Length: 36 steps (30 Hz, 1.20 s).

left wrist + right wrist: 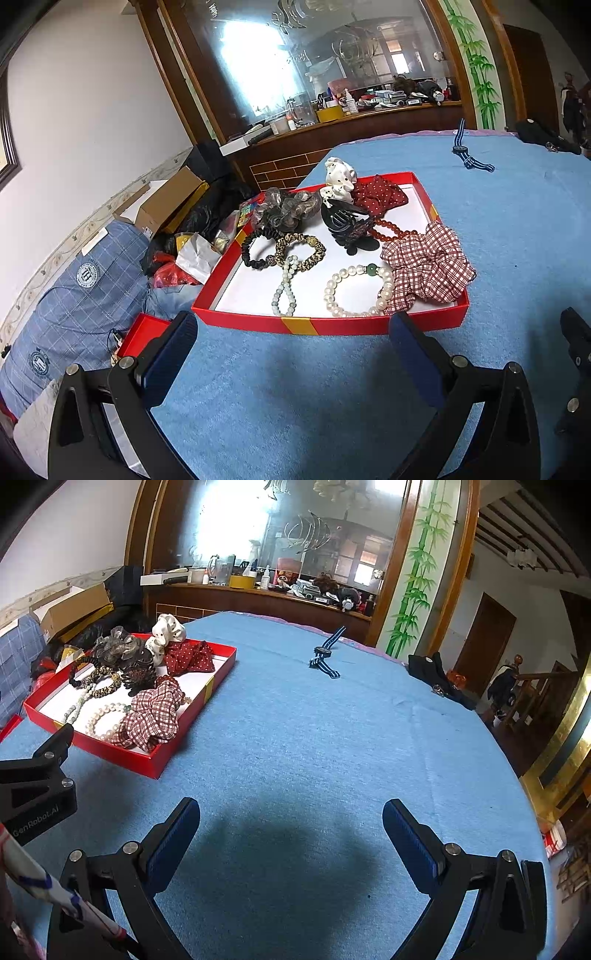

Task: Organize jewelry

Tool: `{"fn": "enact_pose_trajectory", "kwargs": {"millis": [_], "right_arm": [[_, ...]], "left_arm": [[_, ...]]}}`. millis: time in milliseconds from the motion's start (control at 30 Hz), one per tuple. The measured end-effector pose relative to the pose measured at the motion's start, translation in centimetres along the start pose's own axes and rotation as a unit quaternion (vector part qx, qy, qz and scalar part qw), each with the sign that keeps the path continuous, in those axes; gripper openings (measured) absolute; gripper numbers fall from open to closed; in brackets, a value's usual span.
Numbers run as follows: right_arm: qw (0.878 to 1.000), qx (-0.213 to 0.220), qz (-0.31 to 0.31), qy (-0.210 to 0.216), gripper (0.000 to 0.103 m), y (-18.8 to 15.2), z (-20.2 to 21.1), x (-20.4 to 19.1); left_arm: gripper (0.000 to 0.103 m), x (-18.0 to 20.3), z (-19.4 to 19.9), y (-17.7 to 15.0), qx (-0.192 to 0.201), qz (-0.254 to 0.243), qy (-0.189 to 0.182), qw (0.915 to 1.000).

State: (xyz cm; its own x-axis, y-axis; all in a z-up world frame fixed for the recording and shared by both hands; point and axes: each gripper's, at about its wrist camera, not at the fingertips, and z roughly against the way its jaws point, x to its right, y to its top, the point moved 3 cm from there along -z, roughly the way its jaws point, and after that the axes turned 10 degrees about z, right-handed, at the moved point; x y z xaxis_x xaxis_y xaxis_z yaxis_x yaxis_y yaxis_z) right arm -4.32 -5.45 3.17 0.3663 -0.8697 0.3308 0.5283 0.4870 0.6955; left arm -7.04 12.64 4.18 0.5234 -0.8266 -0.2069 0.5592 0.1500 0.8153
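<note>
Both tools, left [291, 341] and right [291, 827], wide open and empty over blue tablecloth [295, 738] before a mirrored wooden cabinet [266, 535].

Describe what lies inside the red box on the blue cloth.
The red box holds a pearl bracelet, a checked scrunchie, a leopard-print hair tie and a black claw clip. Whatever lies beneath the scrunchies is hidden.

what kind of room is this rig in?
Likely a lived-in home room: a blue-clothed table with a red jewelry tray, a wood-framed mirror above a cluttered ledge, and a wooden stair railing beyond.
</note>
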Motion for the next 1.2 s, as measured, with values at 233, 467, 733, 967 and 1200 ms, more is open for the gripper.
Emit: {"fn": "enact_pose_trajectory", "kwargs": {"millis": [233, 467, 733, 967, 1200], "right_arm": [[1.000, -0.001, 0.000, -0.001, 0.101, -0.1, 0.1, 0.0], [1.000, -0.001, 0.000, -0.002, 0.101, -0.2, 0.3, 0.1], [1.000, -0.001, 0.000, -0.004, 0.101, -0.3, 0.5, 0.0], [1.000, 0.000, -0.001, -0.008, 0.101, -0.6, 1.1, 0.0], [1.000, 0.003, -0.002, -0.012, 0.101, -0.8, 1.9, 0.2]], "left_arm": [[0.103, 0.2, 0.2, 0.0, 0.001, -0.001, -0.001, 1.0000], [0.103, 0.2, 0.2, 0.0, 0.000, -0.001, -0.001, 1.0000], [0.103, 0.3, 0.7, 0.1, 0.006, -0.001, -0.001, 1.0000], [0.103, 0.1, 1.2, 0.3, 0.009, -0.001, -0.005, 0.9999], [0.103, 0.1, 1.9, 0.3, 0.014, -0.002, -0.009, 0.9999]]}}
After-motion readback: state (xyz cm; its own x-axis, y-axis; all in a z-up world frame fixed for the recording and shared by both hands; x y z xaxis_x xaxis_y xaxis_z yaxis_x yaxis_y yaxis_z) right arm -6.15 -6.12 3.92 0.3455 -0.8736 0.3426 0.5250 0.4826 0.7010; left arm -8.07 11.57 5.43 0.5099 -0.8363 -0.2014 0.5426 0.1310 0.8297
